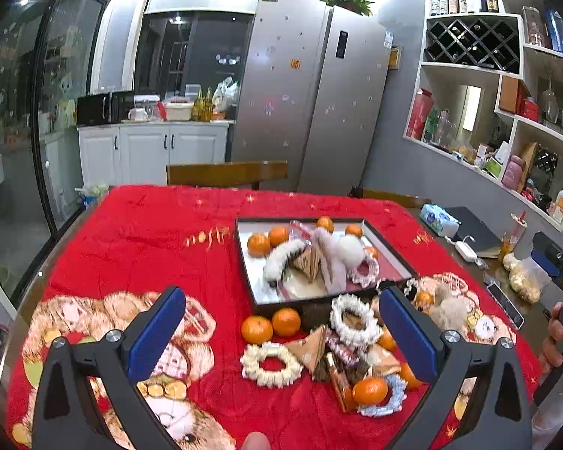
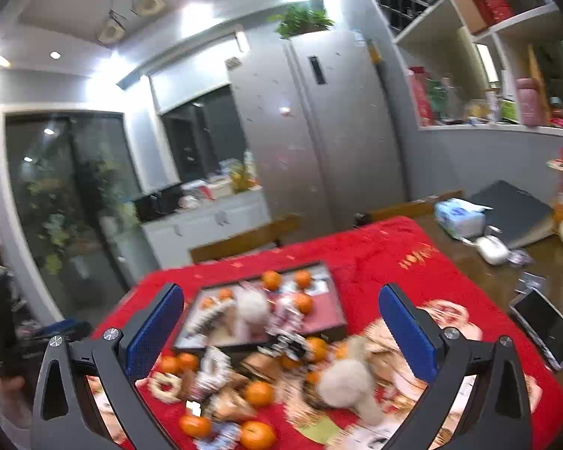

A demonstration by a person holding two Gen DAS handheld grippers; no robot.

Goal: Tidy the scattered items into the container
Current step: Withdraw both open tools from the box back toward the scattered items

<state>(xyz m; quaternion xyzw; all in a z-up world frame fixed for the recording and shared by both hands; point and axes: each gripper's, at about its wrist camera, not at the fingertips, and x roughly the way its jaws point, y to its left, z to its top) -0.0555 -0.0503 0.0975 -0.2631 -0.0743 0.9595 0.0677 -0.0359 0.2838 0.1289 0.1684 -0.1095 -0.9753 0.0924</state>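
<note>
Clutter is the main risk. Left wrist view: left gripper [image 1: 281,332] hangs w/ jaws spread wide, nothing held, above the pile on the red blanket [image 1: 139,247]. Black tray [image 1: 244,258] already holds tangerines, hair clips and scrunchies, well filled. Near its front edge lie two tangerines [image 1: 272,324], a white scrunchie [image 1: 268,363], a pearl scrunchie [image 1: 354,320] and triangular clips, touching or overlapping. A pinch here could catch two things at once, or nudge a tangerine into rolling.

Right wrist view: right gripper [image 2: 281,326] also spread, empty, frame blurred. Fluffy pom-pom [image 2: 343,380] sits betw. its fingers' line; soft fur may slip from the pads. Both grippers aim at one pile, so they could collide.
</note>
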